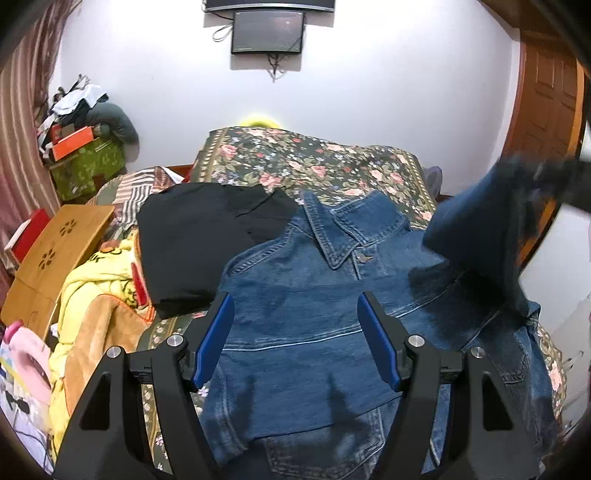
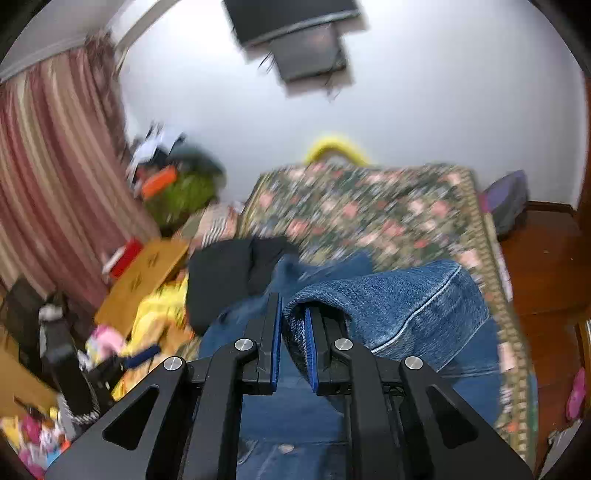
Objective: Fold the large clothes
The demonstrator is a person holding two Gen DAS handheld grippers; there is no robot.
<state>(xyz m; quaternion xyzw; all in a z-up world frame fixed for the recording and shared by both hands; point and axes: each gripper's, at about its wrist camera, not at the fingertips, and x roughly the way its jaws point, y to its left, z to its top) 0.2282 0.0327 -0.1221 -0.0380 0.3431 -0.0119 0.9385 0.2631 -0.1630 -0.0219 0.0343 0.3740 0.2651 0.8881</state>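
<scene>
A floral bedspread [image 1: 314,162] is spread over the bed across the middle of the frame, and a dark screen [image 1: 267,31] is mounted on the white wall at the top centre. A striped curtain [image 1: 22,129] is hung along the left edge, with an orange box [image 1: 72,142] set on a green box [image 1: 86,166] beside it. A wooden board [image 1: 55,254] and a yellow blanket [image 1: 96,288] are seen at lower left, and a wooden door [image 1: 546,103] at upper right.
</scene>
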